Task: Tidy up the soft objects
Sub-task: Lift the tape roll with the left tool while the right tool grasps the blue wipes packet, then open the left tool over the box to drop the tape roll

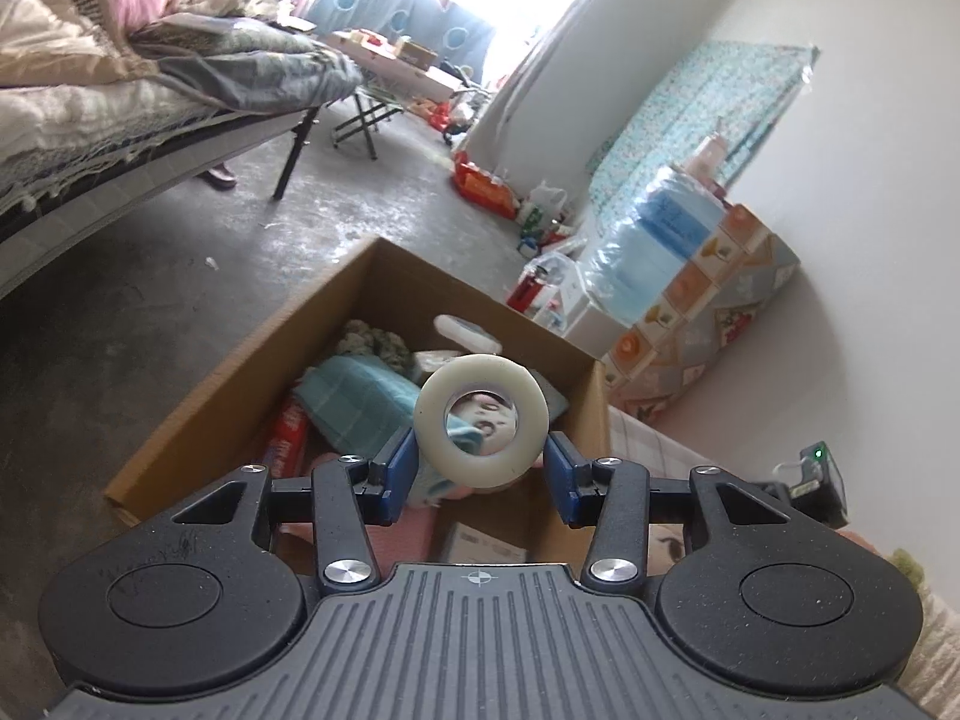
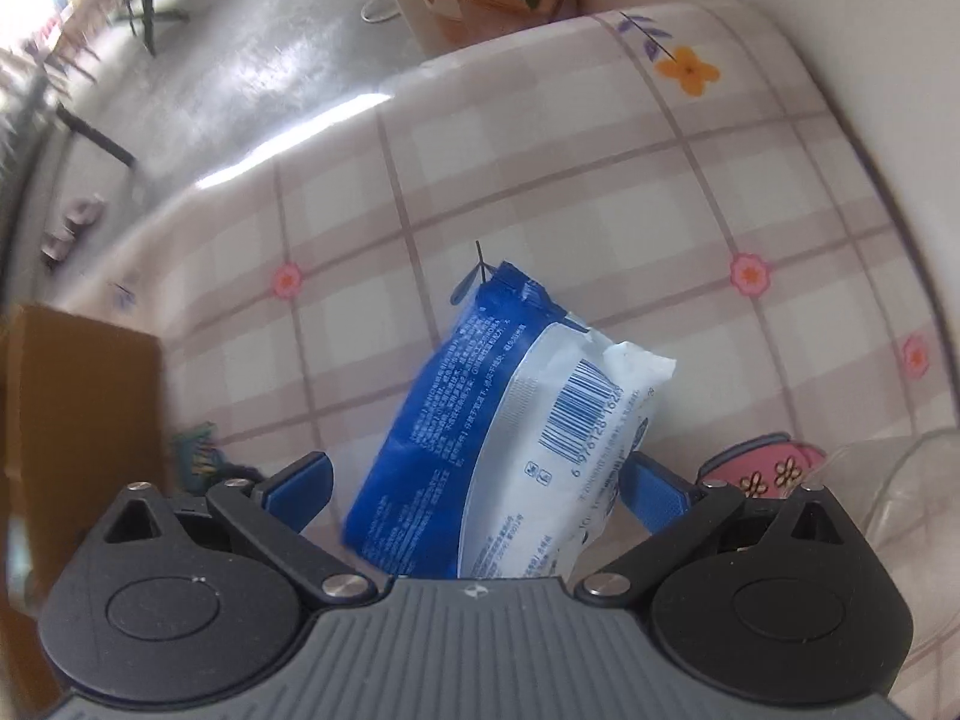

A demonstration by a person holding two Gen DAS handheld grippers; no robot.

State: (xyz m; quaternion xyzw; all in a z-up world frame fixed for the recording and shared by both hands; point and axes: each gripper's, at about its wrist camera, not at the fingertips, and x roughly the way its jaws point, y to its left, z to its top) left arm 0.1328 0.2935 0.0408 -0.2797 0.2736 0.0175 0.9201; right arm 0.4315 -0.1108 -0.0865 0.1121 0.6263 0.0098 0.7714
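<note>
My left gripper (image 1: 480, 471) is shut on a whitish soft ring (image 1: 480, 420) and holds it above an open cardboard box (image 1: 240, 372). The box holds a teal towel (image 1: 354, 402), a red packet (image 1: 288, 438), a white tube (image 1: 465, 333) and other soft items. In the right wrist view my right gripper (image 2: 477, 483) stands over a blue and white tissue pack (image 2: 480, 420). The pack is between the blue fingers (image 2: 303, 480), above a checked pink tablecloth (image 2: 540, 192). The left finger stands apart from the pack; the right finger touches it.
A bed with quilts (image 1: 120, 72) stands at the left. A folding table (image 1: 384, 78), bags and a wrapped water jug (image 1: 654, 240) line the far wall. A pink flowered item (image 2: 768, 468) lies on the cloth at the right. The box edge (image 2: 78, 408) shows at the left.
</note>
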